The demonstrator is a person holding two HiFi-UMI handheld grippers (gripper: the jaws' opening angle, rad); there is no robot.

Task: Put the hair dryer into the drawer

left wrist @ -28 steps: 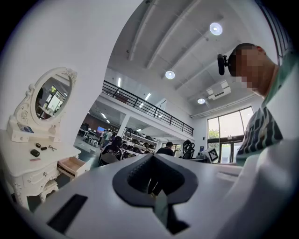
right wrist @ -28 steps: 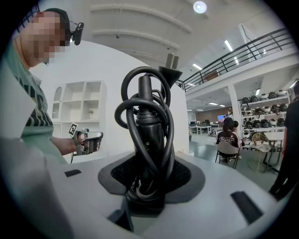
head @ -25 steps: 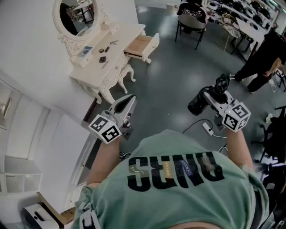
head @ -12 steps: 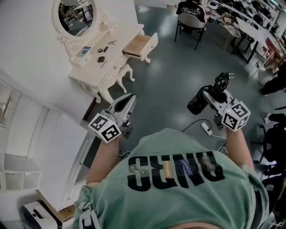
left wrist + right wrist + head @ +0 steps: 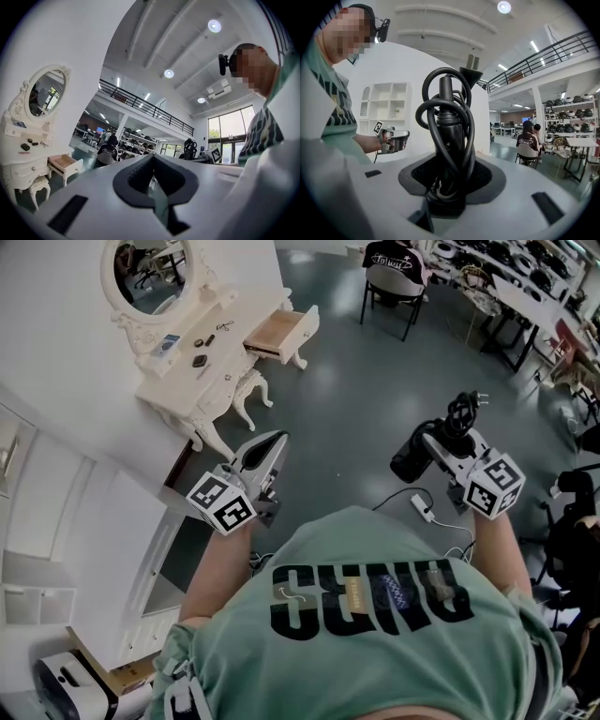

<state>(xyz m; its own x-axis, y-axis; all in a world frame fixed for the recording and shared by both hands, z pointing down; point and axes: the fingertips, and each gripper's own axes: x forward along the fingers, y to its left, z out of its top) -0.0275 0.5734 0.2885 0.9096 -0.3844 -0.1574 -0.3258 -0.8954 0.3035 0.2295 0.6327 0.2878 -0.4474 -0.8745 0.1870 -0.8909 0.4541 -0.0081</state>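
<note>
My right gripper (image 5: 433, 448) is shut on the black hair dryer (image 5: 413, 455), whose coiled cord and plug (image 5: 461, 412) stick up behind it. In the right gripper view the dryer's handle (image 5: 446, 123), wrapped in cord, stands upright between the jaws. My left gripper (image 5: 269, 447) hangs over the floor at the left, shut with nothing in it; its pads (image 5: 140, 174) meet. The wooden drawer (image 5: 279, 331) stands pulled out of the white dressing table (image 5: 225, 360), far ahead of both grippers. It also shows in the left gripper view as the drawer (image 5: 65, 164).
An oval mirror (image 5: 143, 268) tops the table, with small items (image 5: 199, 350) on it. A chair with a black garment (image 5: 394, 266) stands behind the drawer. A power strip (image 5: 421, 508) lies on the floor. White cabinets (image 5: 66, 540) line the left; work tables (image 5: 525, 287) stand back right.
In the head view the dressing table and drawer have slid up and left. Both grippers kept their pose, the dryer still held. A person in black at the right edge is gone.
</note>
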